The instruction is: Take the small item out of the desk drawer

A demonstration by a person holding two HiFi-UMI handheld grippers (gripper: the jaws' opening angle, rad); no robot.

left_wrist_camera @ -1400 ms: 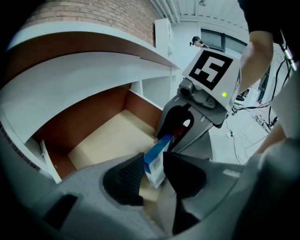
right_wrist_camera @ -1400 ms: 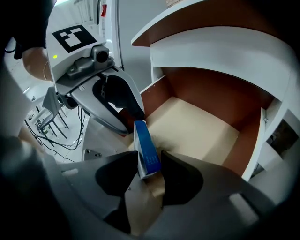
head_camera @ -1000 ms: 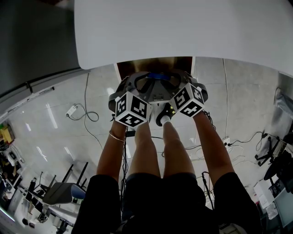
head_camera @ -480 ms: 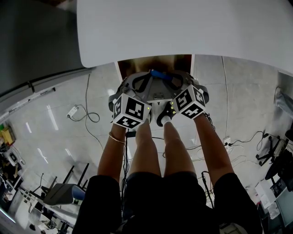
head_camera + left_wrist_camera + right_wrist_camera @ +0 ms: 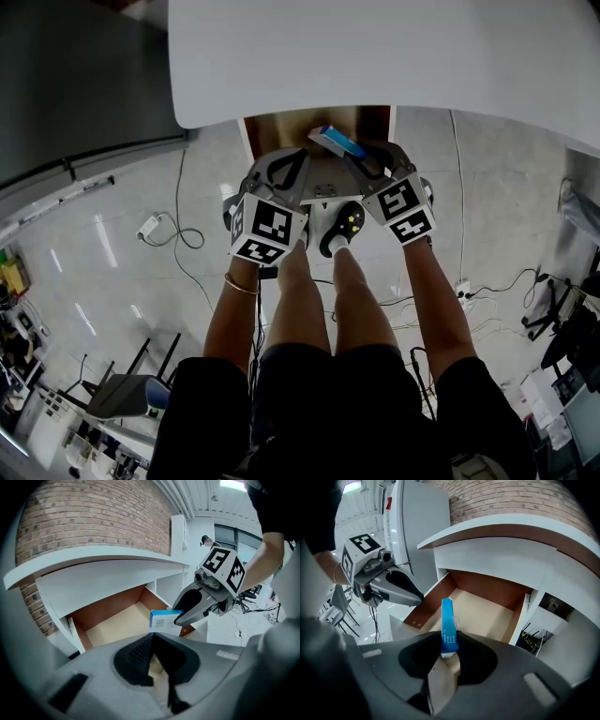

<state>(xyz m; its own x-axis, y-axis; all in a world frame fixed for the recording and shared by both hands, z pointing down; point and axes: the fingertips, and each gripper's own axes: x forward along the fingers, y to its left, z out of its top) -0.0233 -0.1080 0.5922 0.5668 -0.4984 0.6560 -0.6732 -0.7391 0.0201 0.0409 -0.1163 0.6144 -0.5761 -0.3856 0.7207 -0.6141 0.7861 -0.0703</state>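
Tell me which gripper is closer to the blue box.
Right. The right gripper, its jaws just closed in, clamps the blue box above the open drawer; the left gripper, shut and empty, sits beside it, not touching.

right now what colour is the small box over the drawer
The box is blue and white, clearest in the left gripper view.

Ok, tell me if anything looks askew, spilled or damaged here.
Nothing stands out. The right gripper has just closed on one end of the box, which looks intact, over the open drawer. The left gripper is shut, with nothing in it. Nothing is spilled.
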